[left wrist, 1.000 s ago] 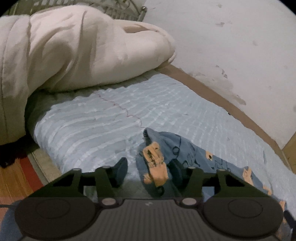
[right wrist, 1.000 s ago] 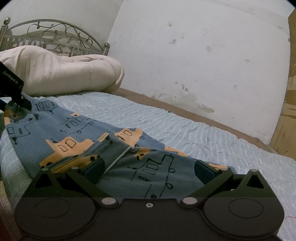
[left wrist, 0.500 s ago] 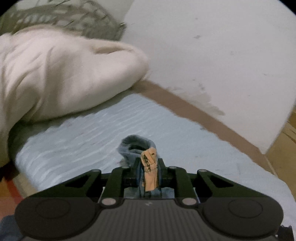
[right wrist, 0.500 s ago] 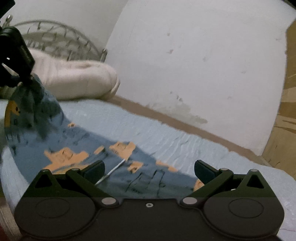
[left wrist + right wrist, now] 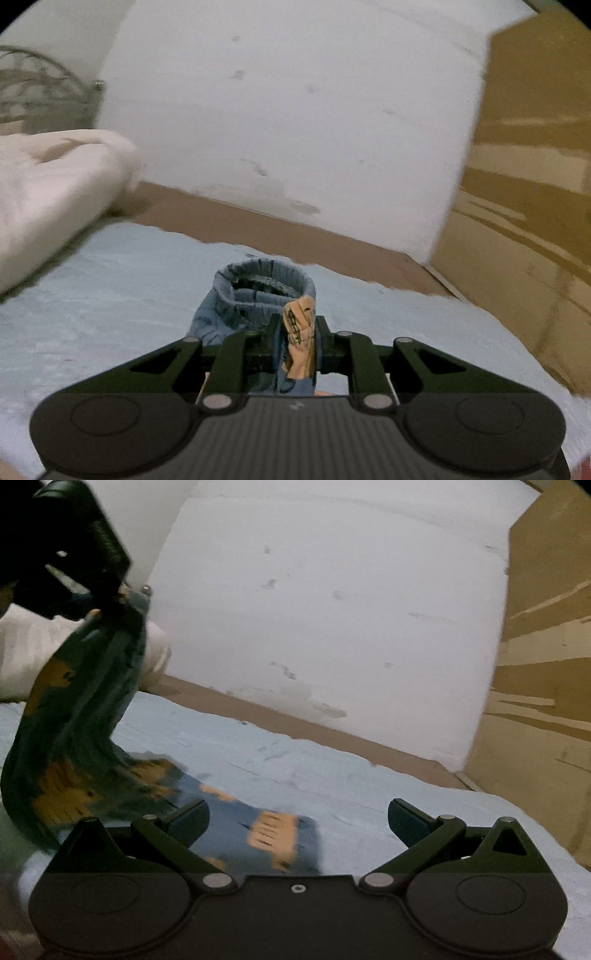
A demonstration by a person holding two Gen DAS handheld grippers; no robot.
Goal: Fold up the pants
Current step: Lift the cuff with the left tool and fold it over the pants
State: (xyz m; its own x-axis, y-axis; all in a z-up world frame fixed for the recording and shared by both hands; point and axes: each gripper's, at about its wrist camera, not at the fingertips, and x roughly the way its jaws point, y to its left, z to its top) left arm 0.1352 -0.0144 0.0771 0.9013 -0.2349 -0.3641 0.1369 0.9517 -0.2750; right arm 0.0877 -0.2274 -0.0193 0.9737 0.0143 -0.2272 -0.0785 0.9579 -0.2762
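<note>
The pants [image 5: 255, 306], blue with orange vehicle prints, are half on the bed [image 5: 92, 314] and half in the air. One leg end, its ribbed cuff gaping open like a small cup with nothing in it but its own bunched cloth, stands up just past the left gripper [image 5: 297, 334]. That gripper's fingers [image 5: 272, 332] are drawn narrow and pinch a fold of the blue and orange fabric between them, so the cloth stands up above the pinch and trails down behind it toward the gripper's body.

From the right wrist view the left gripper [image 5: 107, 602] shows as a dark, blurred block up above the bed, with the pants [image 5: 81, 701] hanging from it in a long twisted drape down to the mattress. The rest of the garment lies flat on the light blue bed cover [image 5: 332, 775], running under the right gripper [image 5: 297, 821].

The right gripper is held low over the bed, tipped slightly downward, its fingers [image 5: 188, 818] spread wide. The flat part of the pants lies below the gap, and neither finger presses on it.

Toward the head of the bed a cream comforter [image 5: 48, 184] is heaped, with a metal headboard [image 5: 33, 96] behind it. A white wall [image 5: 295, 129] runs along the bed's far side, and a wooden wardrobe [image 5: 535, 184] stands past its foot end.
</note>
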